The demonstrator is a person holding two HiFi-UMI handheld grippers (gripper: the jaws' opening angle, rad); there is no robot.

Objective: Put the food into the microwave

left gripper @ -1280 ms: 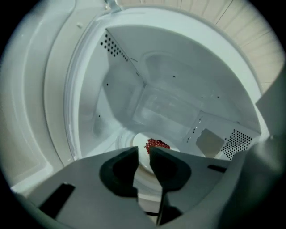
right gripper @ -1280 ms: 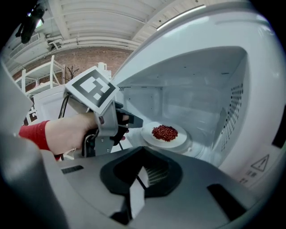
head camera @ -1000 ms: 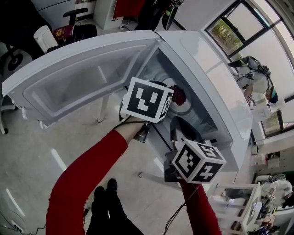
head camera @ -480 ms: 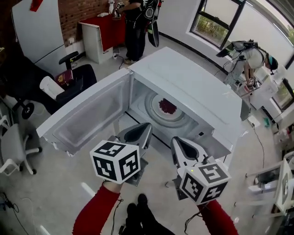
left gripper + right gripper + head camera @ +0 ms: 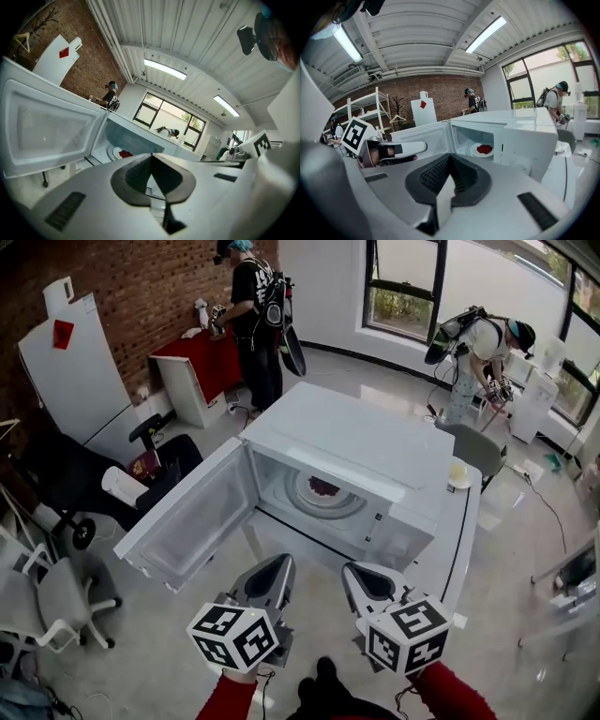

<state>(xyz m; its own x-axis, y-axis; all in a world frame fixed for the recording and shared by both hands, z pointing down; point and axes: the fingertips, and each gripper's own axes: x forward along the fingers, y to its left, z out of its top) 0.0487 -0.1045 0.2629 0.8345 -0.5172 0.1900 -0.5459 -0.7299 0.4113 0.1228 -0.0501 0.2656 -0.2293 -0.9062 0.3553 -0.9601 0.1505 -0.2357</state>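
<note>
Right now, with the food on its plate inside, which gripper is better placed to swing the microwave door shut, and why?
Left, probably. The door hangs open on the left side of the microwave, and the left gripper, shut and empty, sits just below it. The right gripper is farther from it.

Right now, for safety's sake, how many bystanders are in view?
2: a standing person at the red cabinet by the brick wall; a bending person near the windows. Others may be hidden.

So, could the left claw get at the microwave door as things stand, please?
Probably yes: the door stands wide open ahead of the left claw, nothing between them; the claw is shut and empty.
</note>
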